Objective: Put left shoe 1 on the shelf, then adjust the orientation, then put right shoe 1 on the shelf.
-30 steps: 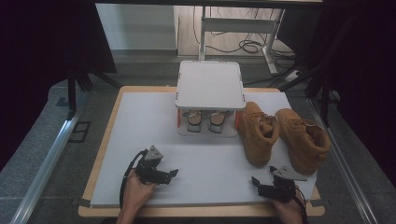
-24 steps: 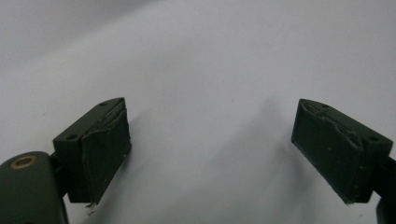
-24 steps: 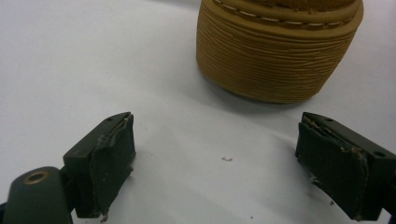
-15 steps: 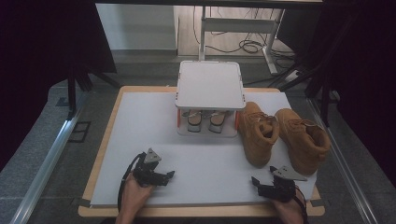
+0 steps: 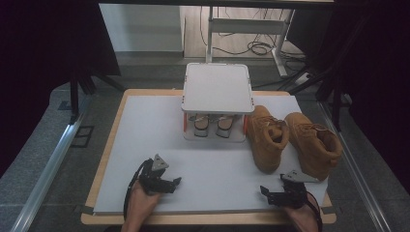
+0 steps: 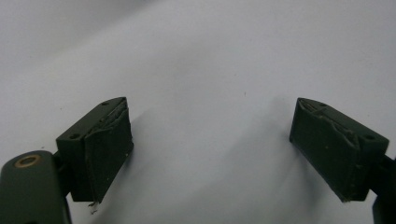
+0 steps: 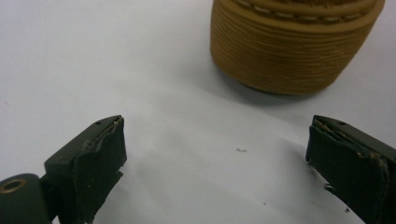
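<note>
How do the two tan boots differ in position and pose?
The left boot stands next to the white rack; the right boot stands farther out, near the mat's right edge. The left boot's toe points straight toward the person; the right boot is angled, its toe turned toward the right gripper. The left boot's toe shows ahead of that gripper's open jaws in the right gripper view. Both are upright, tan, laced, and ungripped.

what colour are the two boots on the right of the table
Tan, a yellowish brown, with matching ribbed soles. The boots show best in the high view.
</note>
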`<state>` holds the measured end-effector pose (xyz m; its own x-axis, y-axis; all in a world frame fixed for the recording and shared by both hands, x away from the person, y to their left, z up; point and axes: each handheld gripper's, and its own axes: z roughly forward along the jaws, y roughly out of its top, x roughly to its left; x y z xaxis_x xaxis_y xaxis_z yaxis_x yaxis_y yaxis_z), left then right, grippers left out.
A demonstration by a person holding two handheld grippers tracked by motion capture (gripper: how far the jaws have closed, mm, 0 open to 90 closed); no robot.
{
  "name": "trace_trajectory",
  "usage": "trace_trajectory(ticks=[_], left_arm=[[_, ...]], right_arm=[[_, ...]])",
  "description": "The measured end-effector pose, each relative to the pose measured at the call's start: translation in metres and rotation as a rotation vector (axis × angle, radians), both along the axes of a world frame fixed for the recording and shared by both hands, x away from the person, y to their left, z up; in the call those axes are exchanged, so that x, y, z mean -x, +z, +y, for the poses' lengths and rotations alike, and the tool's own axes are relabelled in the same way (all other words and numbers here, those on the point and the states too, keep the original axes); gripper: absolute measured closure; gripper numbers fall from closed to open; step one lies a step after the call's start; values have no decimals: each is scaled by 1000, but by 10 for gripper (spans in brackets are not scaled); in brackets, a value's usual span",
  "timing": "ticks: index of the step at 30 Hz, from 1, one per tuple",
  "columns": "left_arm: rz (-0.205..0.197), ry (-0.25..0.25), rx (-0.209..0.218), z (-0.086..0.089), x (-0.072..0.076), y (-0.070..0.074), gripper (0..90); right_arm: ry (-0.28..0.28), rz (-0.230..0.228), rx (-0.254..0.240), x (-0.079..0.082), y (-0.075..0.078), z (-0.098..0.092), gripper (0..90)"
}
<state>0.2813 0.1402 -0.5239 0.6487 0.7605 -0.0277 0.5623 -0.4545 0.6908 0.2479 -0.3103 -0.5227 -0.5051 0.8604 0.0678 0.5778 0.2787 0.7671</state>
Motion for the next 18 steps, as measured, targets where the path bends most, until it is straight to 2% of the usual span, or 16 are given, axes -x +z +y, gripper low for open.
trace_trajectory(ticks=[3,6,10,18], left_arm=[[0,1,1,0,0,0,128],[-1,1,1,0,0,0,128],[-1,1,2,0,0,0,129],[-1,2,1,0,0,0,129]], right_arm=[[0,0,-22,0,4,1,49],[-2,-5,-22,1,9,3,62],[-14,-29,-3,2,14,7,181],[-34,-75,-20,0,21,7,546]])
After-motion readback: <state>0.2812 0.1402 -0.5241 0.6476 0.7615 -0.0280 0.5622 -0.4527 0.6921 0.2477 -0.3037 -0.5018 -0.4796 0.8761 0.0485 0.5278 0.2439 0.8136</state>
